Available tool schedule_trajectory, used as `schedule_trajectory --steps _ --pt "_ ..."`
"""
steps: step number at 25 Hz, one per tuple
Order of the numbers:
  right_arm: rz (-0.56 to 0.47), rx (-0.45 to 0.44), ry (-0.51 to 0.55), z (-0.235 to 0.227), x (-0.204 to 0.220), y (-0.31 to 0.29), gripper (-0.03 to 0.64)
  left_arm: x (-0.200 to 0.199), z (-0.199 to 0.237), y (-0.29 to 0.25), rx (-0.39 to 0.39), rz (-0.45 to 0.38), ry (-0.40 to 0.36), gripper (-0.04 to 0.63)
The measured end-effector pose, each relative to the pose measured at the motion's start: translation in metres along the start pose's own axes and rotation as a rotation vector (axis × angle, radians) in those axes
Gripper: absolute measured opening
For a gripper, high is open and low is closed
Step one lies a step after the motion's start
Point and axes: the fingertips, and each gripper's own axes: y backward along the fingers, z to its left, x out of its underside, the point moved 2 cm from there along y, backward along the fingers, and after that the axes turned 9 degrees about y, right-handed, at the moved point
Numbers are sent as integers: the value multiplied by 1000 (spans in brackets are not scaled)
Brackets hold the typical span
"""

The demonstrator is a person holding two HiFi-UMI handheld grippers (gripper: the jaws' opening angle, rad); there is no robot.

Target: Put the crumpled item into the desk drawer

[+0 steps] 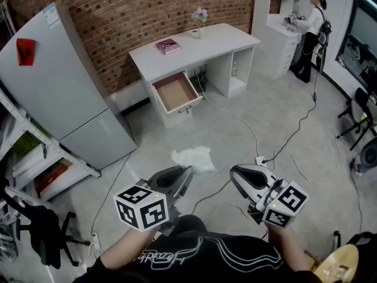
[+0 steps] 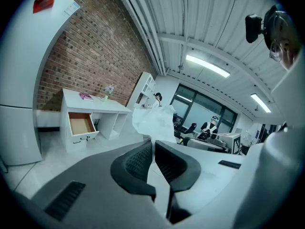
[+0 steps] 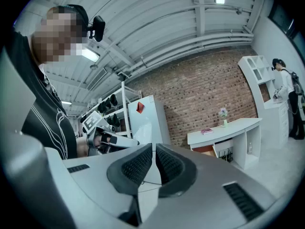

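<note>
The crumpled item is a white wad of paper that sticks out past the tips of my left gripper. In the left gripper view the paper rises from between the jaws, and the left gripper is shut on it. My right gripper hovers beside it to the right, shut with nothing between its pads. The white desk stands farther ahead against the brick wall. Its drawer is pulled out, showing a bare brown bottom. From the left gripper view the drawer lies to the left.
A grey fridge stands to the left of the desk, with metal shelving nearer me. Cables and a power strip lie on the floor ahead right. A pink book and a flower vase sit on the desk. A person stands at the back right.
</note>
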Motion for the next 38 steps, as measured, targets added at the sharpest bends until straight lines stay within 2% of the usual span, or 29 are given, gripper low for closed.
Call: schedule_trajectory --steps 13,21,26,30,38 --pt "4 34 9 -1 -7 2 54 -6 -5 3 10 -12 6 34" --pt "2 81 -10 -31 4 -3 55 -19 17 -15 14 -34 28 34" --pt "24 83 10 -53 10 -28 55 -31 47 -40 32 -39 52 34" --pt "41 98 11 -89 16 -52 55 -47 79 -71 34 -38 74 34" --pt "140 78 -52 -174 33 -147 55 -105 178 -138 2 -28 154 34"
